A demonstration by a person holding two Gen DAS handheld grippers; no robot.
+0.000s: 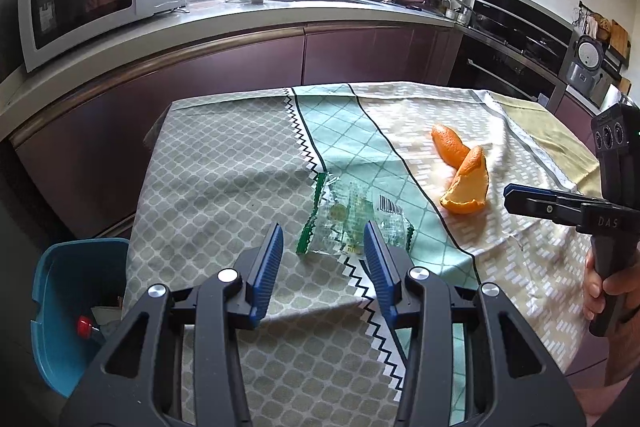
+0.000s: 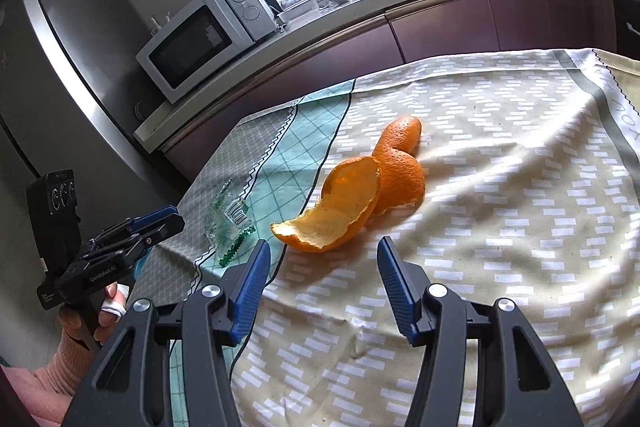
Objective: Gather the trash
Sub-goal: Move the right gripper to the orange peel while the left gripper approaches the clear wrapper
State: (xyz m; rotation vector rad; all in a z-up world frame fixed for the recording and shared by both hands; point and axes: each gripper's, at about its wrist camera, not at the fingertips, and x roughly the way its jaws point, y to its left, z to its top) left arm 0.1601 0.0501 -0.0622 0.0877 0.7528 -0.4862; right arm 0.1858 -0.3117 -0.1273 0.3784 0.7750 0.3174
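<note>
My left gripper (image 1: 323, 241) gaped just short of the clear wrapper (image 1: 352, 223); my right gripper (image 2: 322, 259) gaped before the orange peel (image 2: 356, 195); I feared thin plastic slipping the pads

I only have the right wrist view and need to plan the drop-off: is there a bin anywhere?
Observer: Yes, a teal bin stands by the table's left edge, below the tabletop.
Operator: Anything in it?
Observer: A red-capped item shows inside; the rest is hard to tell.
Operator: Is the left gripper open?
Observer: Yes, open, with the wrapper lying just past its tips, not gripped.
</note>
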